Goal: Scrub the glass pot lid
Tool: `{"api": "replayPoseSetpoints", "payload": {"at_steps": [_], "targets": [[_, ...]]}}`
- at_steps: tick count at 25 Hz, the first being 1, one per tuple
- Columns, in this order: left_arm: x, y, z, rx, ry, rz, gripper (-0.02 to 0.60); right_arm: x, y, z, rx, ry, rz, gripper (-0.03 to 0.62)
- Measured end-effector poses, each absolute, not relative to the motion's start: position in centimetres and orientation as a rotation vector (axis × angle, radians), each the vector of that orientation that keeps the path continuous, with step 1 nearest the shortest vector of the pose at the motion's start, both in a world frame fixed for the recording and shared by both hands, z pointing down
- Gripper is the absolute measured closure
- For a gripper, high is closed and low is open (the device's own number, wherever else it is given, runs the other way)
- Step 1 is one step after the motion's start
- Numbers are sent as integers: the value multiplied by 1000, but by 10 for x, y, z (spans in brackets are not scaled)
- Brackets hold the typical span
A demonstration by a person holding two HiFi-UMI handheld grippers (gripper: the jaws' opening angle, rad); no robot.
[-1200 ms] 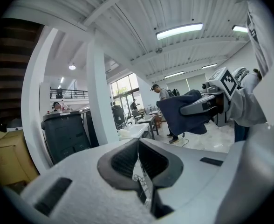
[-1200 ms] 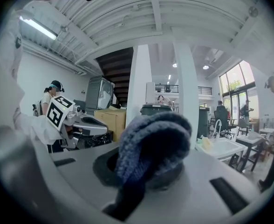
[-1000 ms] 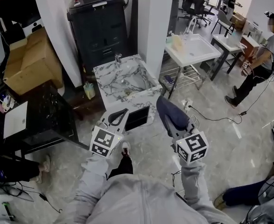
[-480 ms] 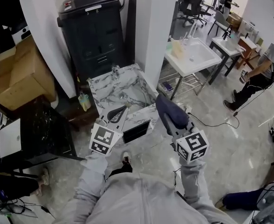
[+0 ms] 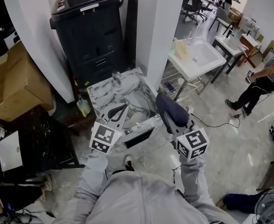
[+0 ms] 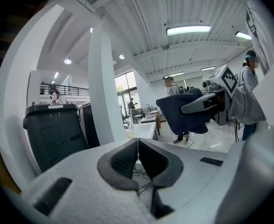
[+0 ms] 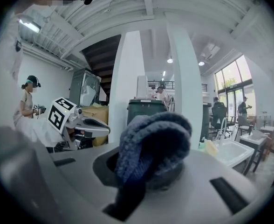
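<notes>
My right gripper (image 5: 165, 107) pinches the blue cloth (image 7: 153, 139); my left gripper (image 6: 138, 149) is pressed together, empty, both at the marble sink's (image 5: 101, 93) near edge.

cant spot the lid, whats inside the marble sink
The open part of the marble sink shows veined stone and a faucet at the back rim, no glass lid. The left gripper and the blue cloth cover its near part, so that part is unknown.
</notes>
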State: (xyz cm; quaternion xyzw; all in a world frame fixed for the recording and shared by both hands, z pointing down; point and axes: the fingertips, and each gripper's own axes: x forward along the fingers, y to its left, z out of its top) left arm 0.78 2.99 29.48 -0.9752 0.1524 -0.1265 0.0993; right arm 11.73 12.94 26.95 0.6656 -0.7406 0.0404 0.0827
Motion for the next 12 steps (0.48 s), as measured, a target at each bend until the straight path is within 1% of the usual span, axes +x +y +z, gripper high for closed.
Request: {"api": "replayPoseSetpoints", "payload": {"at_steps": [12], "targets": [[26, -47, 317, -2927, 414, -398, 554, 132, 51, 289, 1969, -2171, 202, 539]]}}
